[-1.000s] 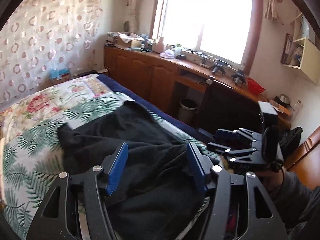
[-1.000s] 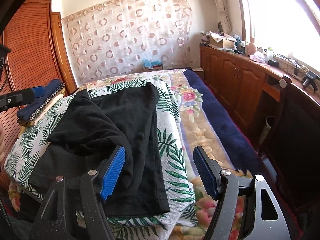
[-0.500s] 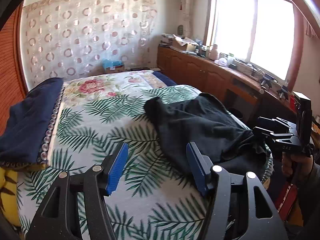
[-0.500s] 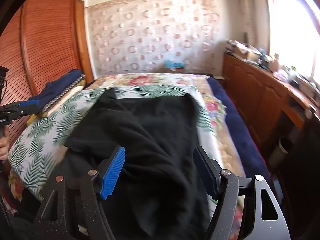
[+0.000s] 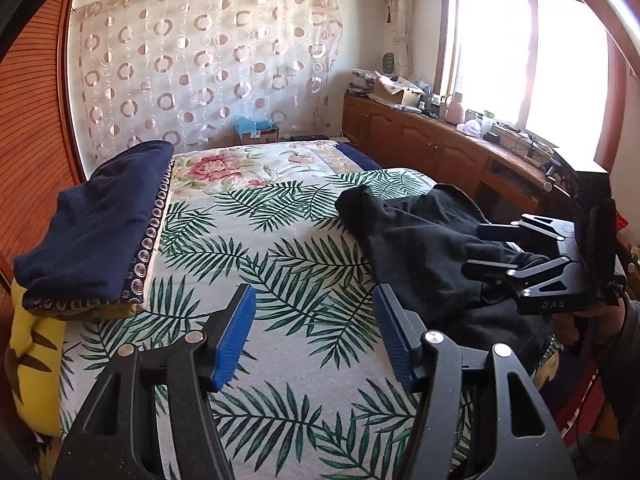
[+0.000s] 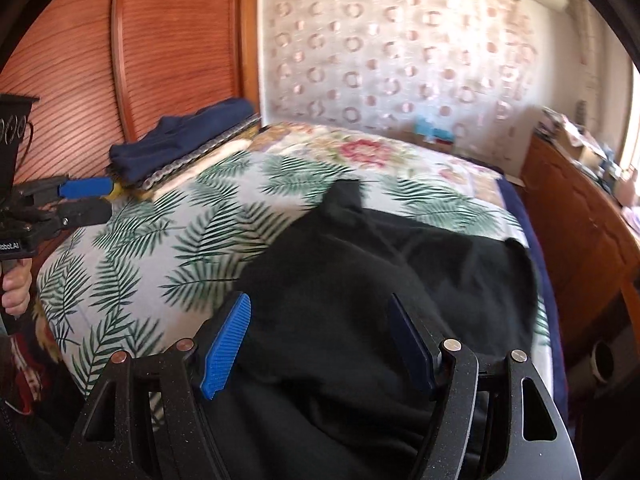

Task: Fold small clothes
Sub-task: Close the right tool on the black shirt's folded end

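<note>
Bedroom: leaf-print bed (image 5: 280,264), black garment (image 6: 360,280) crumpled.

A bedroom is shown. A bed (image 5: 280,264) is covered by a palm-leaf print sheet. A sheer curtain (image 5: 200,64) with ring patterns is hung across the far wall. Slatted wooden wardrobe doors (image 6: 160,48) are seen at one side. Low wooden cabinets (image 5: 420,148), cluttered on top, are lit by a bright window (image 5: 532,56).
</note>
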A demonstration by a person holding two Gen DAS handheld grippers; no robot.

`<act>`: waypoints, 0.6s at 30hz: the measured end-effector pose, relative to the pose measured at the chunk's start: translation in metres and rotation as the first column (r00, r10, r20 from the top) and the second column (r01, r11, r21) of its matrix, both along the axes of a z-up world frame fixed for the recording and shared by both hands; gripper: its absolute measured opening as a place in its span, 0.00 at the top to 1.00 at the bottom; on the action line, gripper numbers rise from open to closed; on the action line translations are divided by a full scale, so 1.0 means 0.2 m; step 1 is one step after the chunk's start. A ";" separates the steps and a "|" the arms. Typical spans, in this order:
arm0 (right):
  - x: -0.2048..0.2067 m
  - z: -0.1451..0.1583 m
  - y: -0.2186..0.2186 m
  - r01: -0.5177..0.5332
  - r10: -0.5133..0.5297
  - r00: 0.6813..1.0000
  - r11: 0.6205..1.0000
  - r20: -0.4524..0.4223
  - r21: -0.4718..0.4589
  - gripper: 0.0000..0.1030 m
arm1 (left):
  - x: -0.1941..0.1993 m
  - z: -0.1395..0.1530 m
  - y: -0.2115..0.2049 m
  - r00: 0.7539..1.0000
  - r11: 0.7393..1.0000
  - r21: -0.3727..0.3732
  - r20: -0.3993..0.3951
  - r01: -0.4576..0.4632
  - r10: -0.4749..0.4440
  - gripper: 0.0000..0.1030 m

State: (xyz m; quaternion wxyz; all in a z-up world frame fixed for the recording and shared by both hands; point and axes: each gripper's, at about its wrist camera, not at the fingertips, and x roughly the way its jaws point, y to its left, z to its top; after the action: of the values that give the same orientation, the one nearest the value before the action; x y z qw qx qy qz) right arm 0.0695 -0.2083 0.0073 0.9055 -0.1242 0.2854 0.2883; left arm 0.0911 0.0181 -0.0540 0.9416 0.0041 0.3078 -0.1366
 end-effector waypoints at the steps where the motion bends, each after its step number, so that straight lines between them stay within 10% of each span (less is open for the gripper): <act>1: 0.01 0.00 0.01 -0.012 0.012 1.000 1.000 -0.004 -0.008 0.30 | 0.00 0.00 0.01 1.000 1.000 0.000 0.000 0.000 0.000 0.40; 18: 0.16 -0.13 0.26 -0.127 0.112 0.989 0.975 -0.091 -0.180 0.30 | 0.02 -0.07 0.04 1.000 0.999 -0.035 -0.029 -0.002 0.001 0.40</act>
State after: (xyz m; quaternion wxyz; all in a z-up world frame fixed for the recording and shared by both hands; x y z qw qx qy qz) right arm 0.1016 -0.1560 -0.0184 0.8588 -0.2131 0.3391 0.3195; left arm 0.0948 0.0263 -0.0670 0.9371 -0.0148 0.3188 -0.1413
